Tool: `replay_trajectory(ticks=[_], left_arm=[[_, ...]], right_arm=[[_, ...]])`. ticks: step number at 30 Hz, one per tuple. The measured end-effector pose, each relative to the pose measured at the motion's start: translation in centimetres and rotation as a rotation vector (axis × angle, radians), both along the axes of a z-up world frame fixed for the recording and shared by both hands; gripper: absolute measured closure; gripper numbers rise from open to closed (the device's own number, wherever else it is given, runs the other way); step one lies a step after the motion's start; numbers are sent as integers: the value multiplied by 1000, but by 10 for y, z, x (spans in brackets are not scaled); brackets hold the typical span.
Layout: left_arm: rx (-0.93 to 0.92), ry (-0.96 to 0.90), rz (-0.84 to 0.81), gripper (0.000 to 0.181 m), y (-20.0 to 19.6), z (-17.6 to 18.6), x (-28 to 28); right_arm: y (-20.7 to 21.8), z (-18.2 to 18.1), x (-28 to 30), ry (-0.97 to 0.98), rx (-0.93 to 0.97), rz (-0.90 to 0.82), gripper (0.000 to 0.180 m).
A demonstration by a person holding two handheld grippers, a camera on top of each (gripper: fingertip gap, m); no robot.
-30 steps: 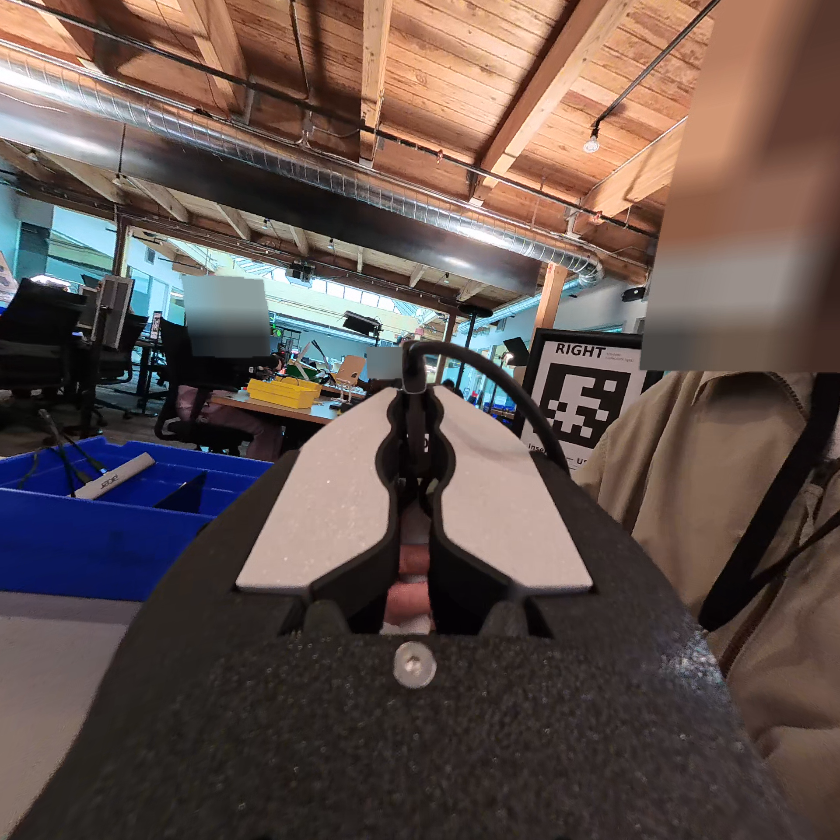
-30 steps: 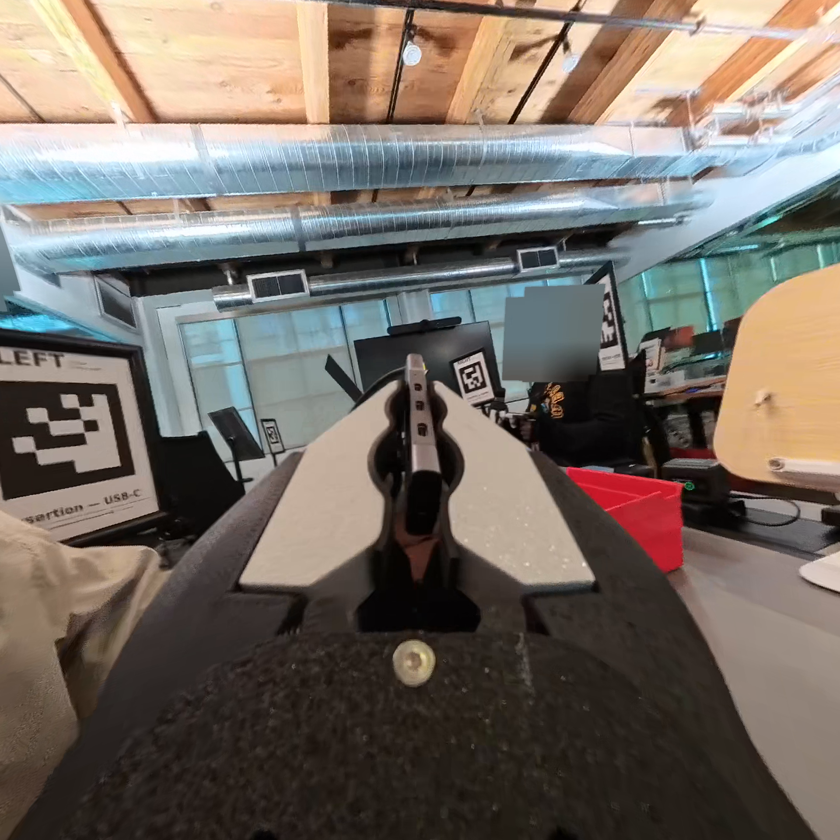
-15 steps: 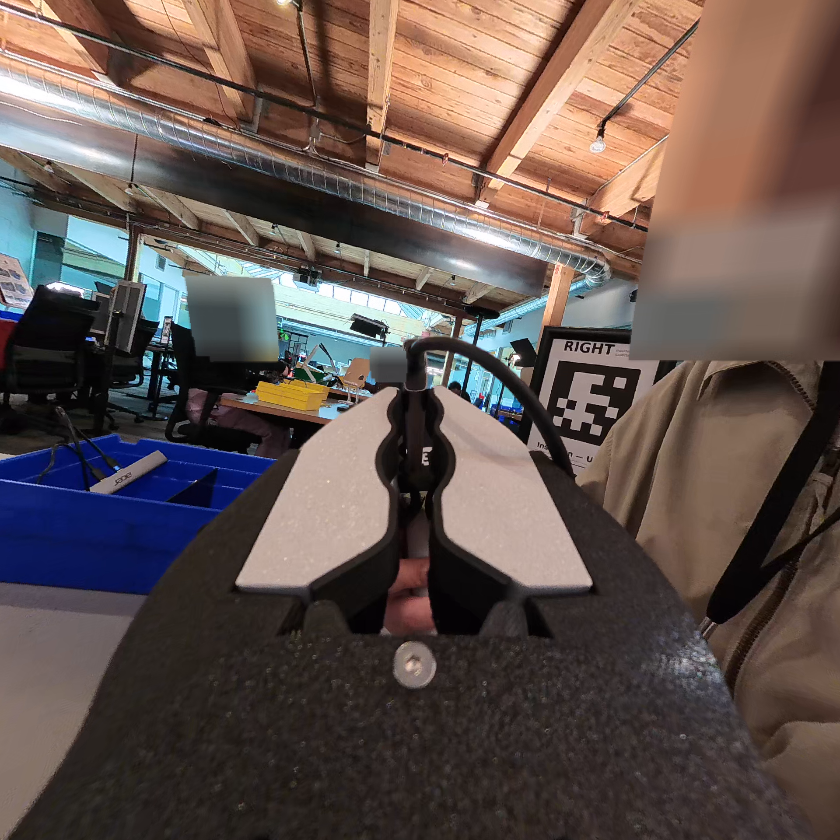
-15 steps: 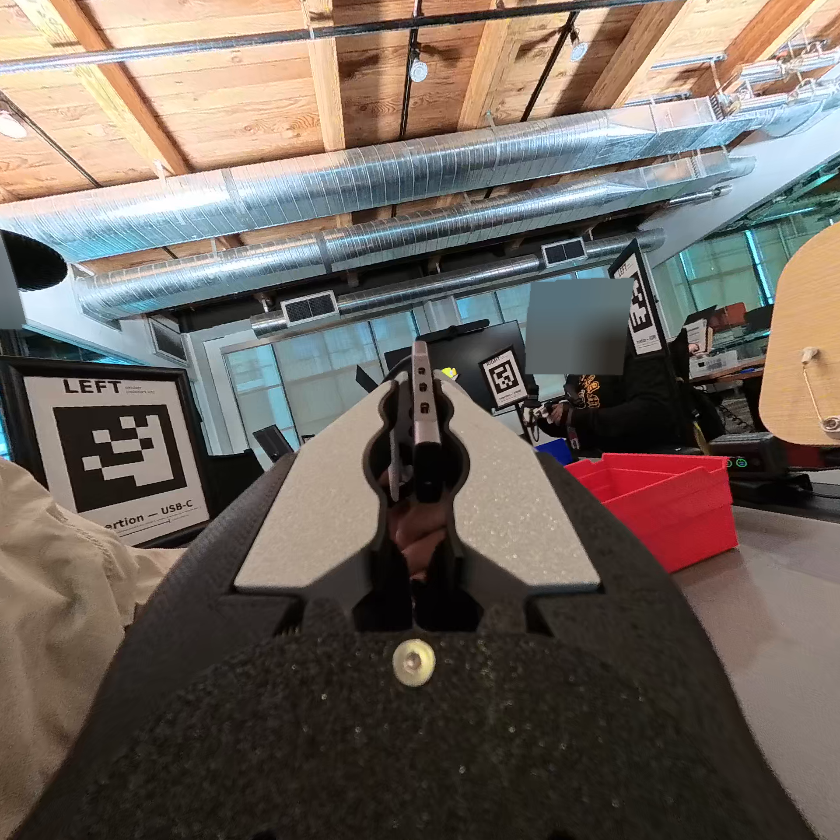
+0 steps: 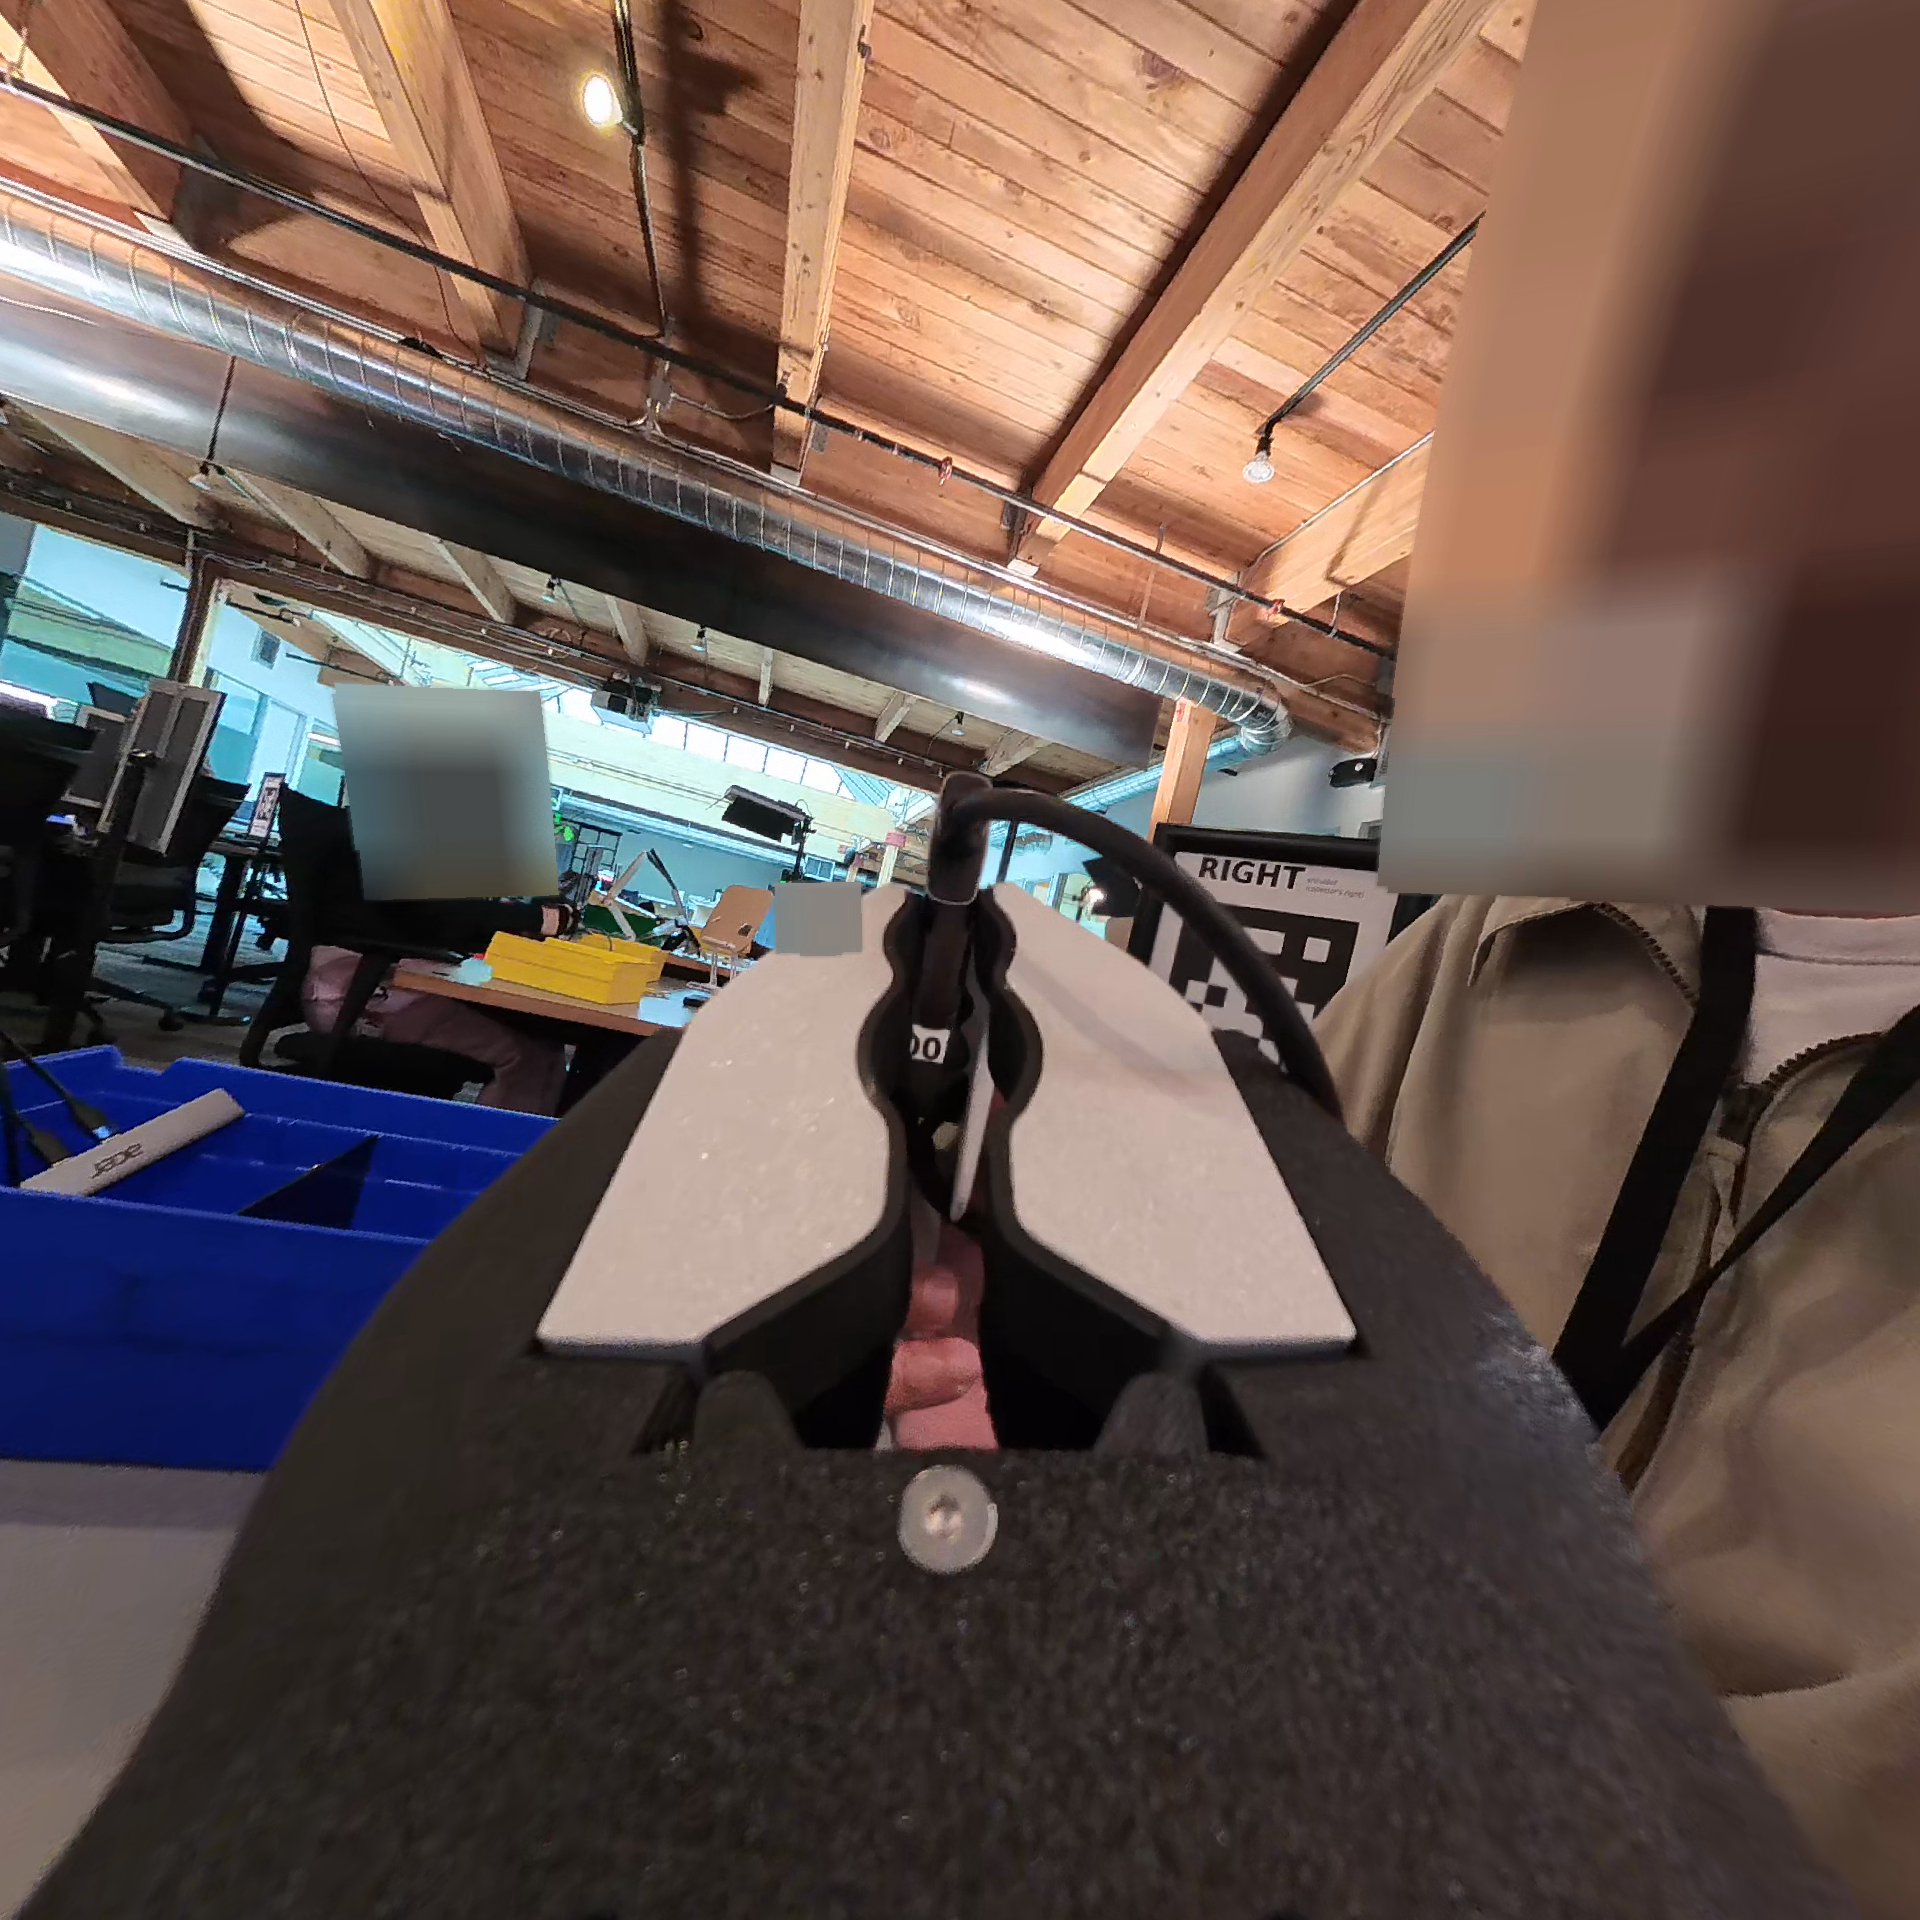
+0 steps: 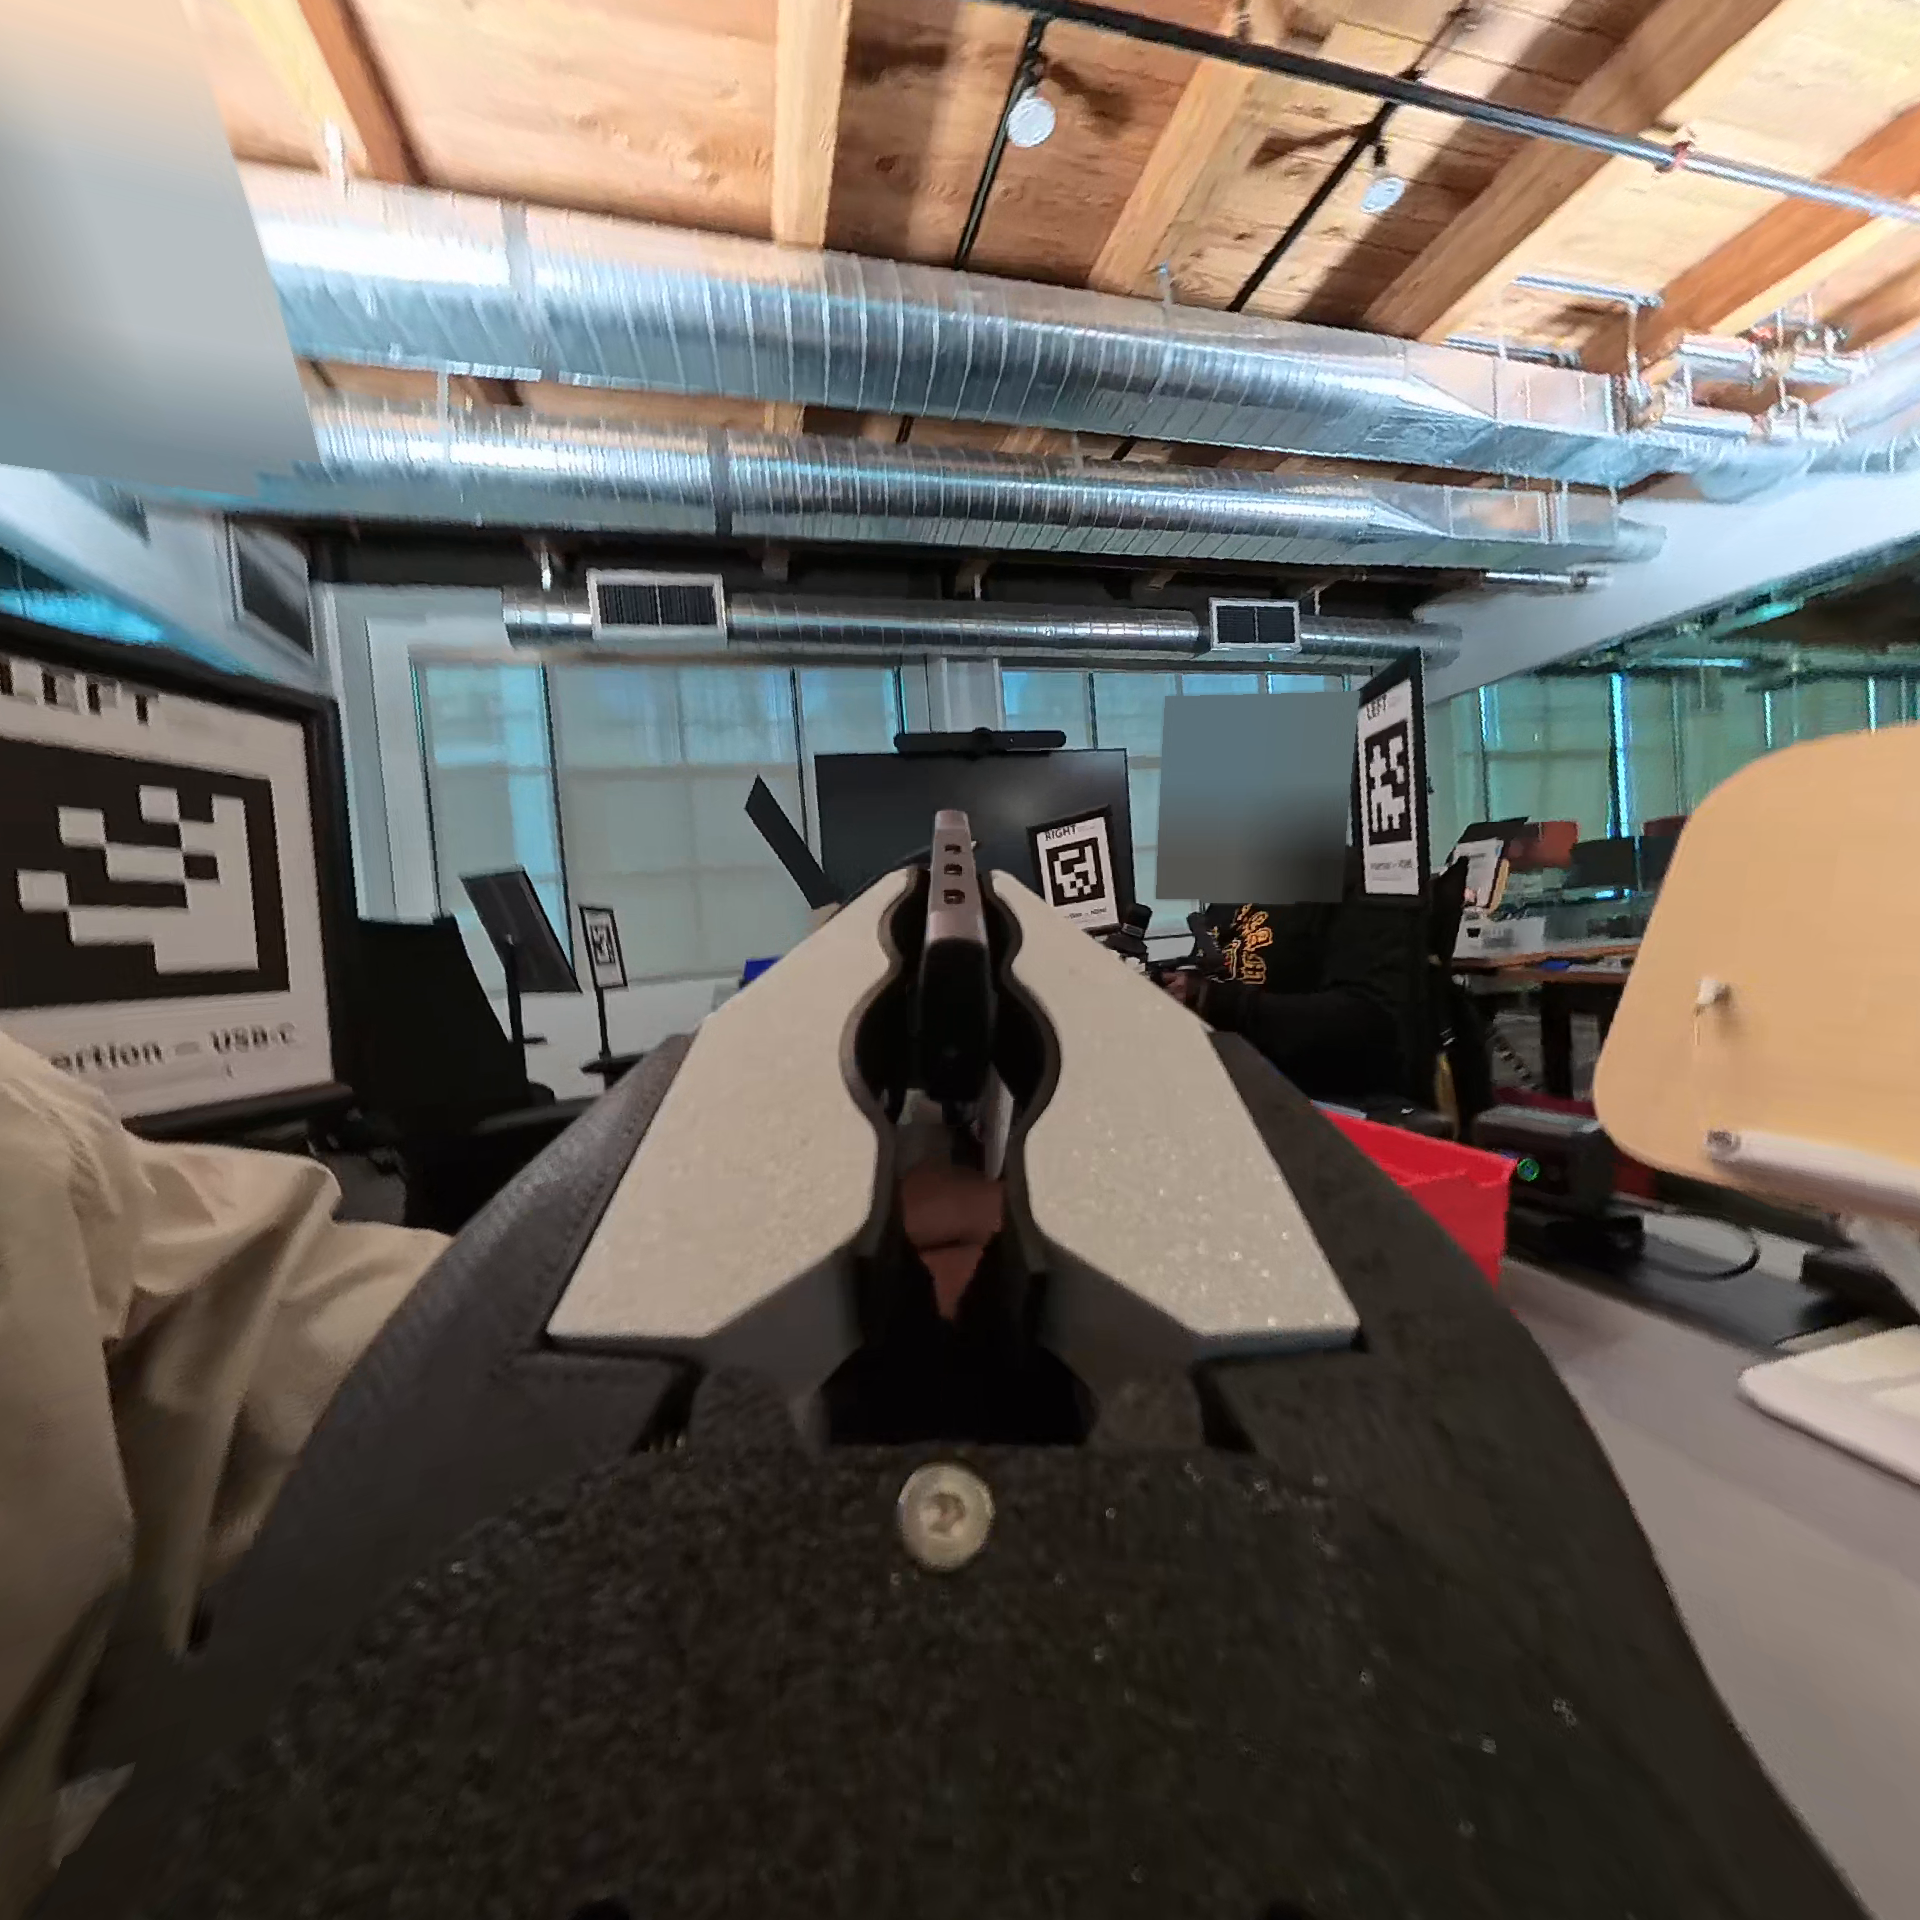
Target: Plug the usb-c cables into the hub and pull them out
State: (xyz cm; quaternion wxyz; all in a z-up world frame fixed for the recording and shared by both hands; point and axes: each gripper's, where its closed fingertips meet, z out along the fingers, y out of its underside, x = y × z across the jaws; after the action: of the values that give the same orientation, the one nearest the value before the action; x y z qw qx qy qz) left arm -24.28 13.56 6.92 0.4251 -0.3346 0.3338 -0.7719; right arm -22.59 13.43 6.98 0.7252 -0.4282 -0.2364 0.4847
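Gripping still: left fingers (image 5: 940,925) clamp black cable (image 5: 1132,862); right fingers (image 6: 951,914) clamp grey hub (image 6: 954,894), tilted lower than before.

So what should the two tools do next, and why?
Probably bring them together, plug toward hub. The left tool is shut on the black cable, and the right tool is shut on the grey hub, whose small sockets look empty. Both point up, apart.

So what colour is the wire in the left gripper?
Black. The cable shows best in the left wrist view, curving out of the left gripper.
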Motion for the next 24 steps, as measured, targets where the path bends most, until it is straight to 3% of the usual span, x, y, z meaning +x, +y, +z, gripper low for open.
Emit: replay_trajectory(ticks=[6,7,9,12,16,19,22,24], left_arm=[[-37,10,43,179,2,-9,-2],[-33,42,76,176,7,-16,-1],[-56,94,165,153,22,-27,-4],[-42,223,269,151,42,-45,-7],[0,437,551,150,67,-65,-21],[38,706,801,150,85,-91,-51],[56,905,942,149,70,-112,-89],[0,967,998,148,48,-125,-108]], right_arm=[[1,6,-3,-41,22,25,171],[2,8,0,-43,40,7,171],[2,16,12,-23,46,10,171],[6,23,30,-112,113,-72,171],[26,32,55,-360,293,-355,170],[60,30,58,-607,443,-563,171],[105,-1,32,-849,578,-610,171],[137,-34,8,-899,603,-571,171]])
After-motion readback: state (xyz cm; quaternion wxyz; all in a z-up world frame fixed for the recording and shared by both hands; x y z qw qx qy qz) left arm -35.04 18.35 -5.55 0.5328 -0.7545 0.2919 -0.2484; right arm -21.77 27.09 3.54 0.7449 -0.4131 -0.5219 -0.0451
